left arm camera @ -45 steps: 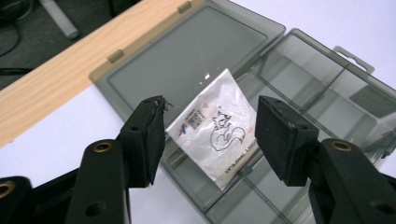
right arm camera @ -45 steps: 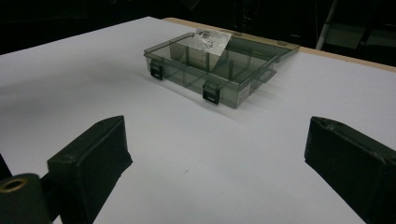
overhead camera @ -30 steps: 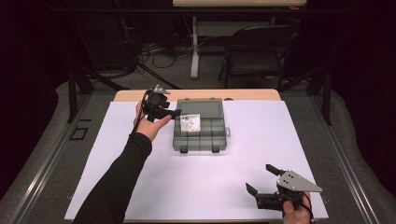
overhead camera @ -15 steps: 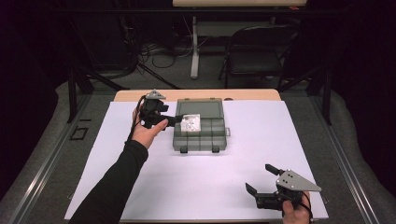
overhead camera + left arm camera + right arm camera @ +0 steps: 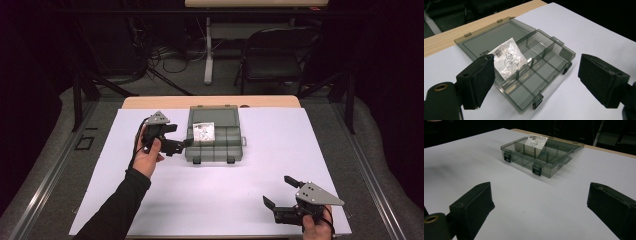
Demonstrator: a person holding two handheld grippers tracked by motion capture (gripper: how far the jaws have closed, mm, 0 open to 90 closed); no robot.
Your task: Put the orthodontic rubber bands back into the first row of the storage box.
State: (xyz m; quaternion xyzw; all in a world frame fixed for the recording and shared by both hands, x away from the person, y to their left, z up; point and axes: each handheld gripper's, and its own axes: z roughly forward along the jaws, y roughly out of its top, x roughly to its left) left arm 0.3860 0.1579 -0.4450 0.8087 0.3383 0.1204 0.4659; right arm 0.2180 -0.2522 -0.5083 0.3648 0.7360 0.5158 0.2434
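An open smoky-grey compartment box (image 5: 212, 145) lies on the white sheet, its lid (image 5: 214, 115) folded flat behind it. A small clear bag with a printed label (image 5: 203, 131) leans in a rear-left compartment. My left gripper (image 5: 179, 136) hovers just left of the box, pointing at it. Its jaws have just been opening and have nothing between them. In the left gripper view, the bag (image 5: 507, 60) and box (image 5: 541, 65) sit beyond the left gripper's (image 5: 536, 60) spread pads. My right gripper (image 5: 279, 192) is open near the front right edge and sees the box (image 5: 539, 155) far off.
A white sheet (image 5: 300, 150) covers most of the wooden table (image 5: 150, 102), whose bare strip shows at the far edge. A dark folding chair (image 5: 272, 60) and stand legs stand behind the table. Metal rails run along both sides.
My left gripper has drawn back toward the near side, alongside the box's left edge, and its jaws have spread wider. The bag stays in the box. The right gripper has not moved.
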